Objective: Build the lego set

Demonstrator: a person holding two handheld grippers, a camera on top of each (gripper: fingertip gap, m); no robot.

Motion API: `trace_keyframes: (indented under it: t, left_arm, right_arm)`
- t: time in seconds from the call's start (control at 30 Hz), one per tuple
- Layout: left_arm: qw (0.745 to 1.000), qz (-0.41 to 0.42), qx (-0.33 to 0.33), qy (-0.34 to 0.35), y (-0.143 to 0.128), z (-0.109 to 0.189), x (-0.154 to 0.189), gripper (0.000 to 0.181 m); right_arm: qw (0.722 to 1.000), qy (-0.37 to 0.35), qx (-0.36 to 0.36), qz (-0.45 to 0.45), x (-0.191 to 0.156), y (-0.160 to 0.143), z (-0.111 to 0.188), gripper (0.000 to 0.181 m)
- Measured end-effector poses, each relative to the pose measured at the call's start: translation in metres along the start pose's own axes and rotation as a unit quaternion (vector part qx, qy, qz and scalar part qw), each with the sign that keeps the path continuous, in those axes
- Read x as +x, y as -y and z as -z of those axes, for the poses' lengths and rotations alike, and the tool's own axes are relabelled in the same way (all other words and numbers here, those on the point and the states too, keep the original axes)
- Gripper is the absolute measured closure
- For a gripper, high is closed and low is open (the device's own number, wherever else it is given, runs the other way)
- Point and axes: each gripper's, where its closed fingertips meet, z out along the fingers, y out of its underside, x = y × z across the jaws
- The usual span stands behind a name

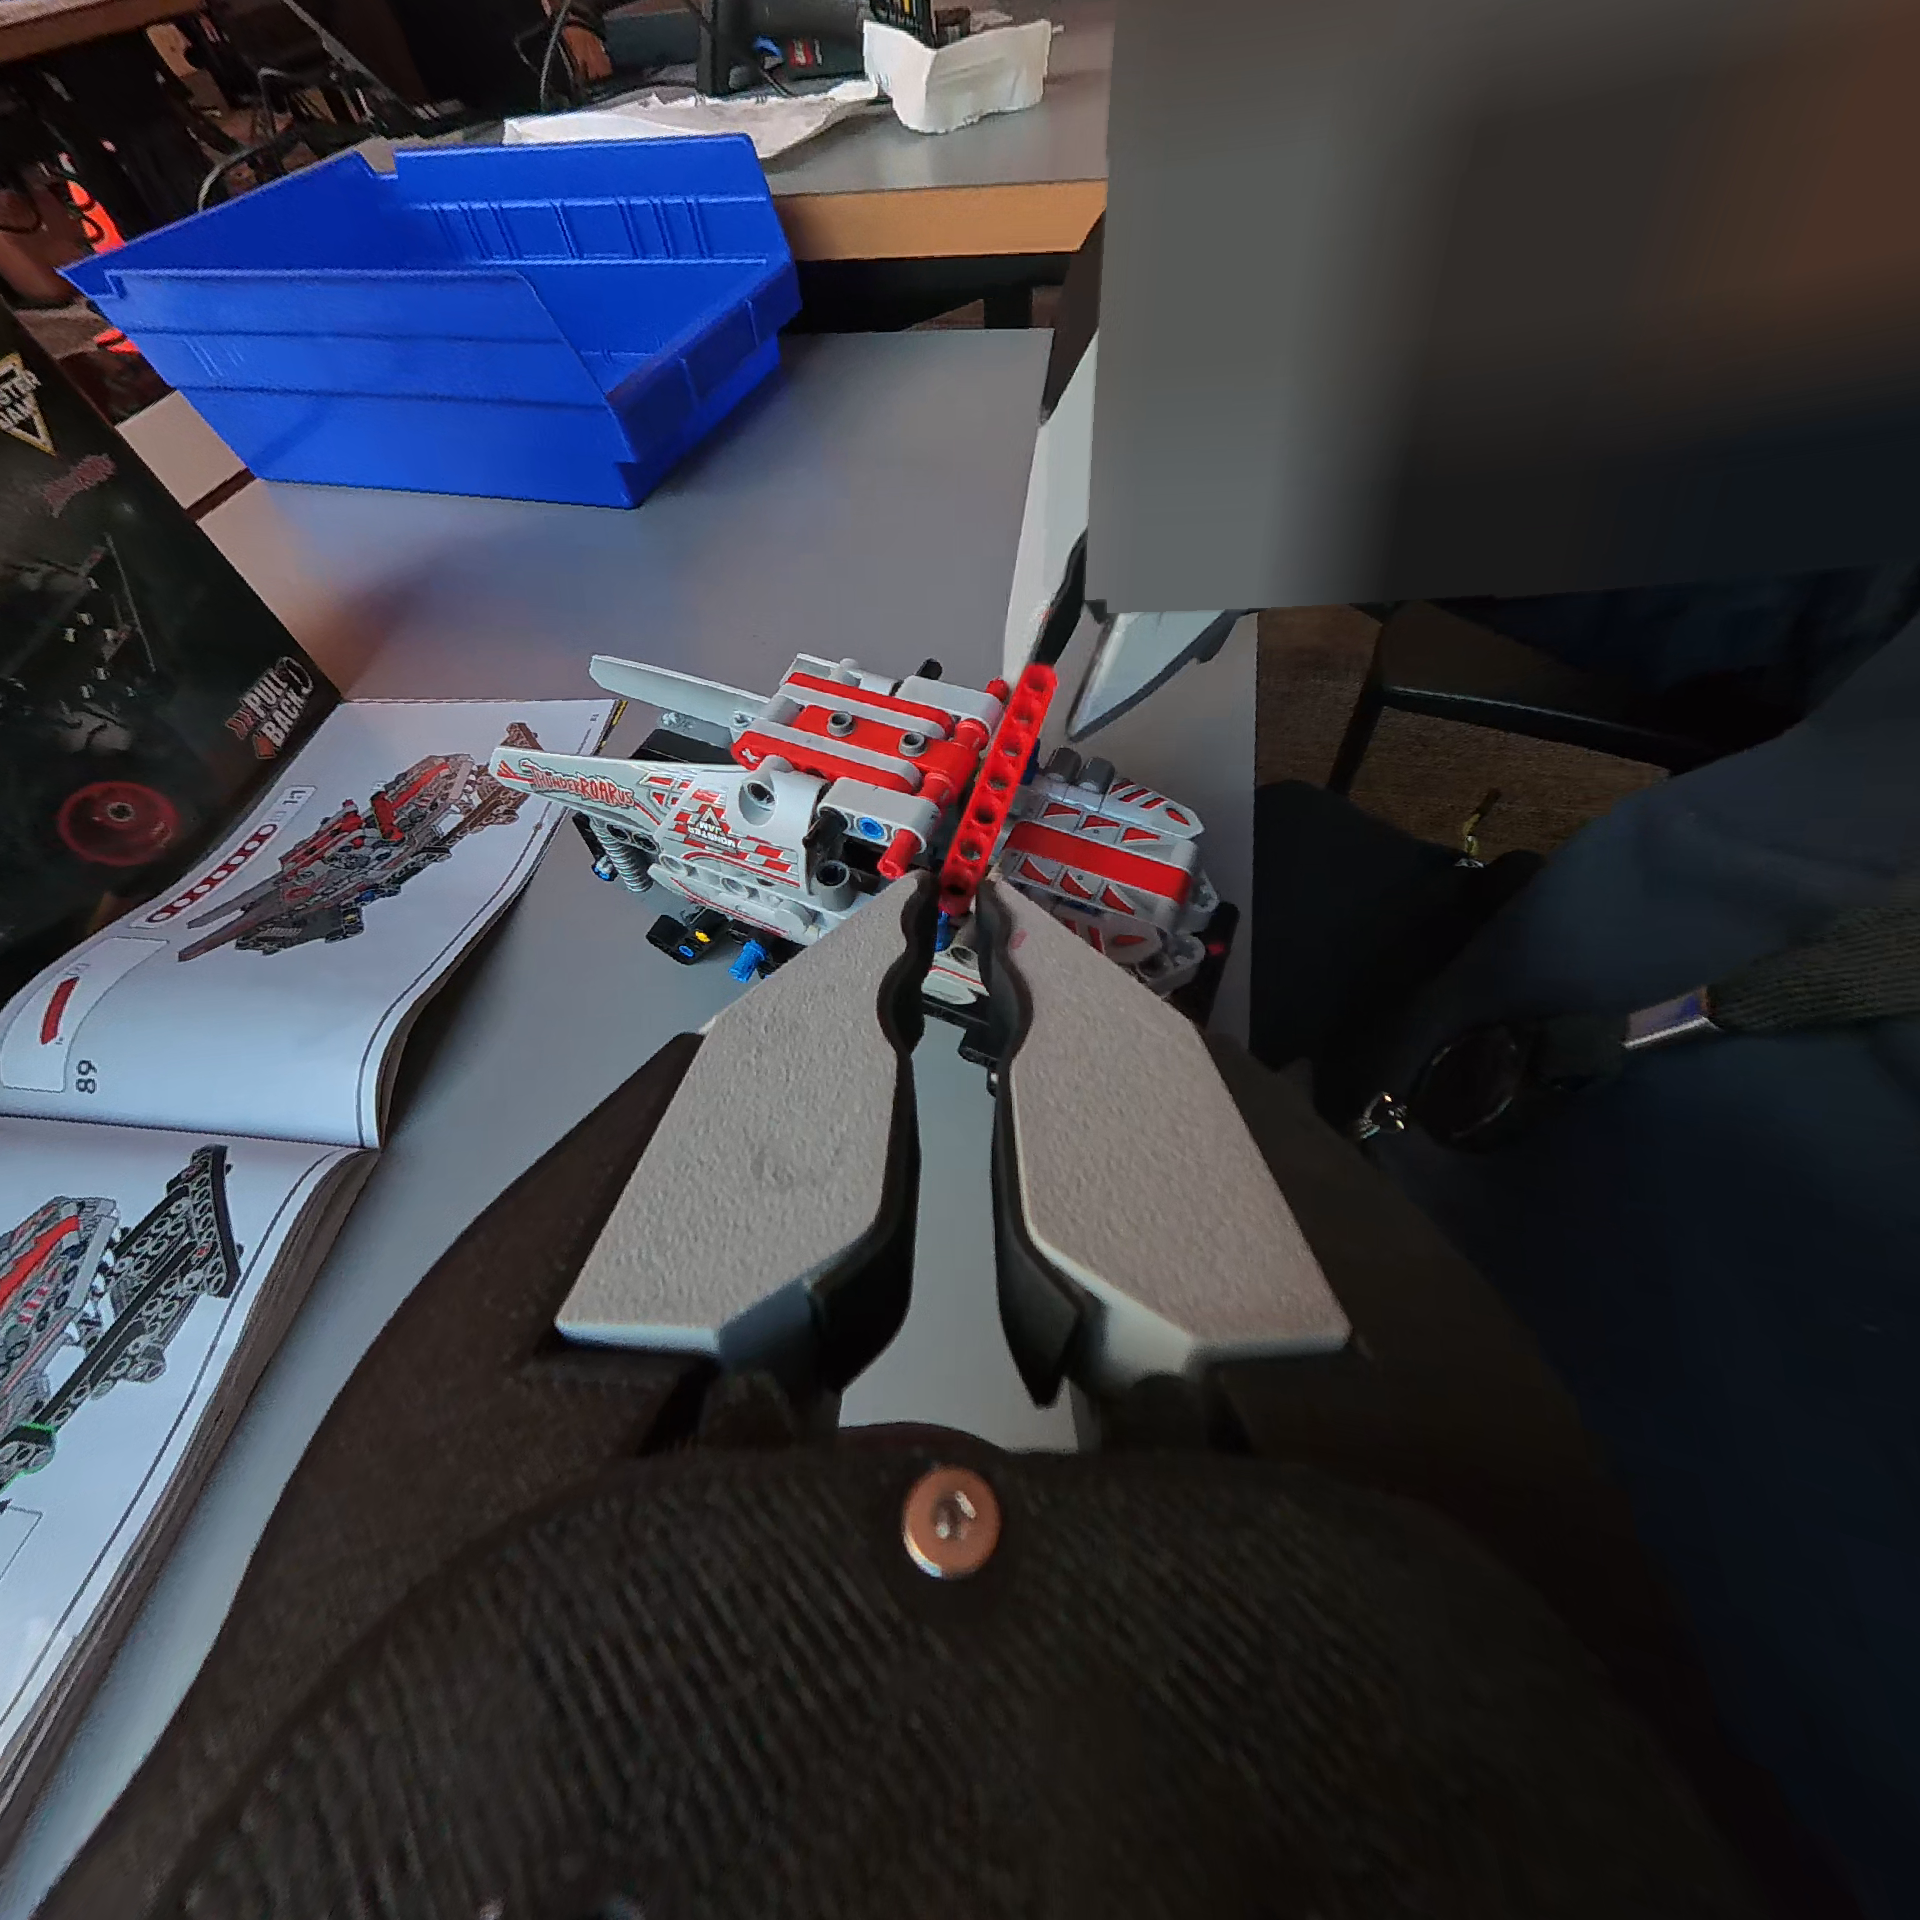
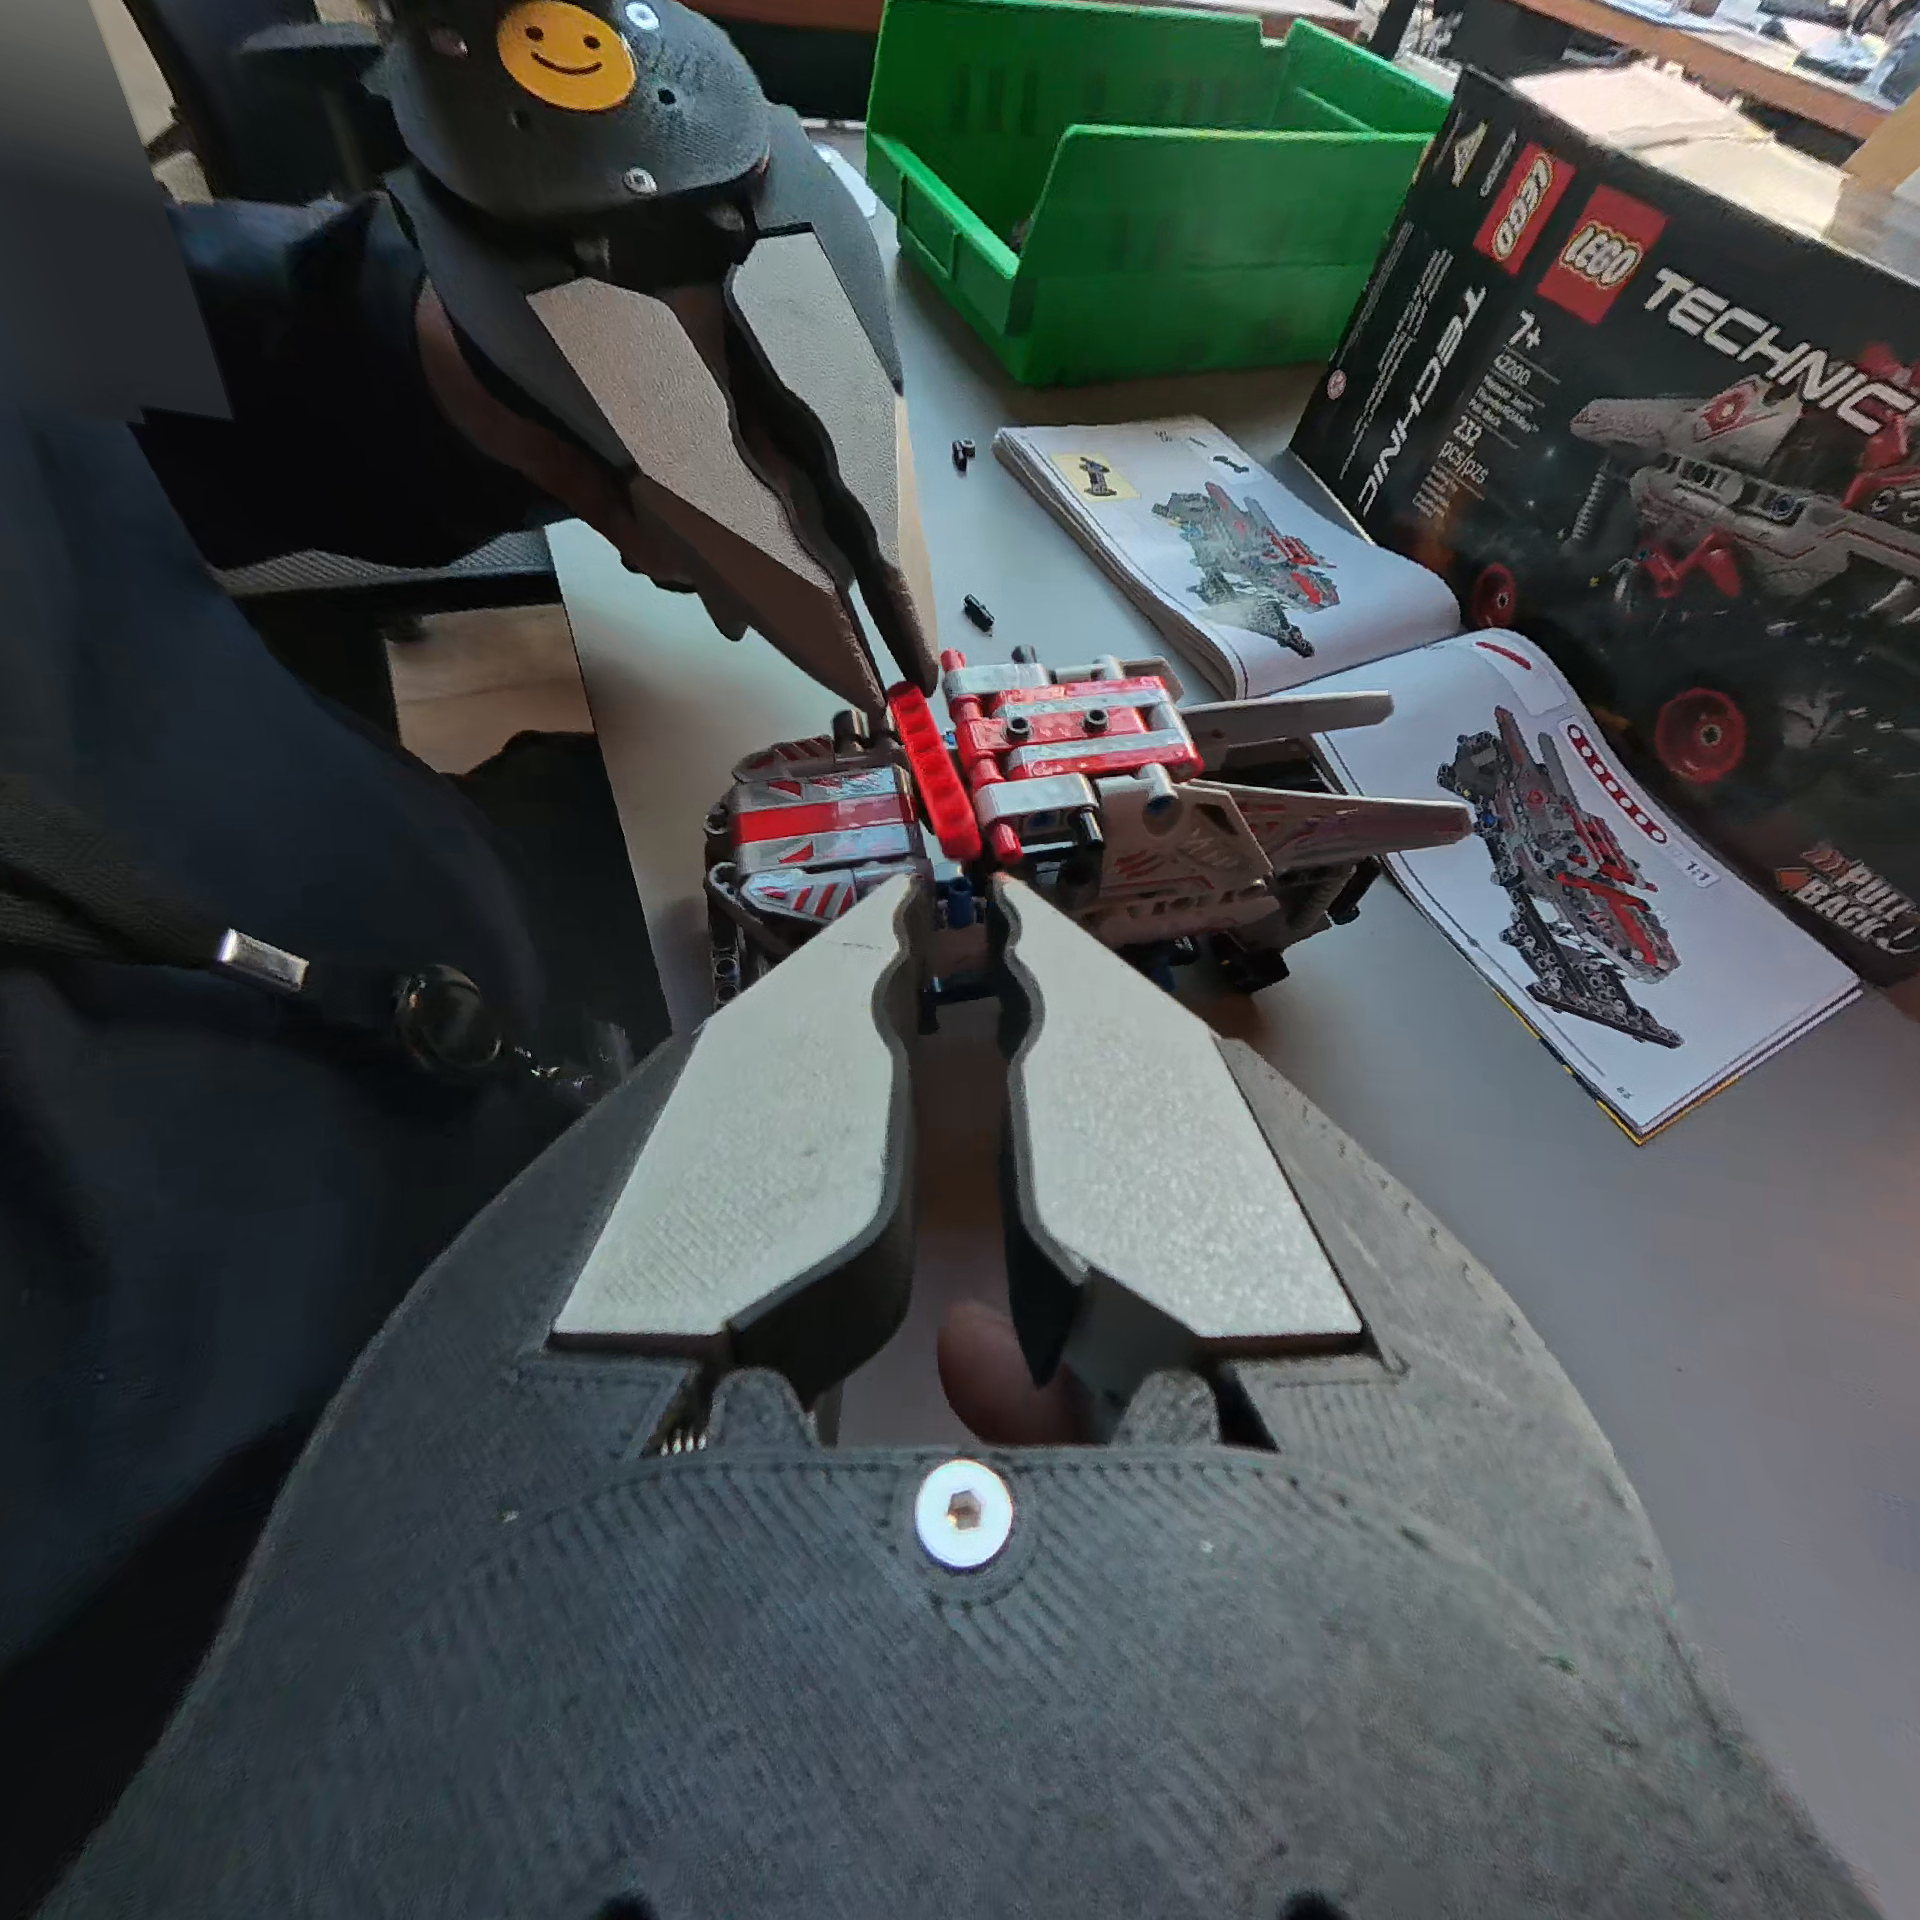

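Nearest me were the grey fingers of my left claw, clenched on the lower end of a long red beam that stood across the model. My right claw hung just short of the model's near side with a narrow gap at its tips; whether it gripped anything, I could not tell. The model sat on the grey bench, just beyond both claws. Judging by its panelled grey and red body with stickers on, much of the build was done, though I saw no wheels fitted and the red beam did not look seated. Beside it lay the open instruction booklet and two loose black pins. Farther off stood the set's box, a green bin and a blue bin.
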Motion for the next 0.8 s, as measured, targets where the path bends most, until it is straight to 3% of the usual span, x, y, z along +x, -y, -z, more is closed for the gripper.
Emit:
trace_keyframes:
  t: [0.13, 0.8]
  left_arm:
    - [1.000, -0.005, -0.011, 0.004, -0.001, 0.002, -0.003, 0.177]
    - [1.000, 0.001, -0.012, -0.012, 0.000, -0.001, 0.000, 0.177]
  right_arm:
    - [1.000, 0.008, 0.021, 0.003, -0.004, 0.010, 0.002, 0.172]
    - [1.000, -0.008, -0.015, 0.018, 0.001, -0.002, -0.001, 0.178]
